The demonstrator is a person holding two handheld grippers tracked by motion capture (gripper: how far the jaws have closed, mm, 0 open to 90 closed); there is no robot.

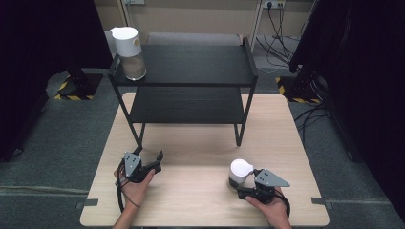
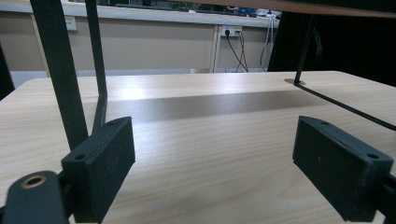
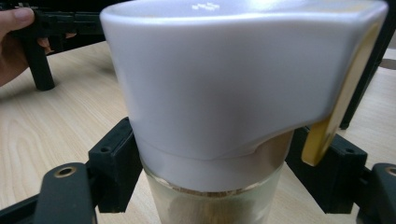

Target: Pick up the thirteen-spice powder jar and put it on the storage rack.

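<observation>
- The right gripper is at the front right of the wooden bench, held in a person's right hand.
- A jar with a white lid and a glass body stands upright on the bench, right between this gripper's jaws.
- In the right gripper view the jar is very close. One black jaw sits at each side of the glass part, just under the lid. The jaws look like they touch the glass on both sides, so they seem to have hold of the jar.
- The left gripper is at the front left of the bench, in the left hand. It is well apart from the jar.
- In the left gripper view its jaws are wide open with just bare bench between them.
- A black shelf rack stands at the back of the bench.
- A second jar with a white lid stands on the top shelf, at its left end.
</observation>
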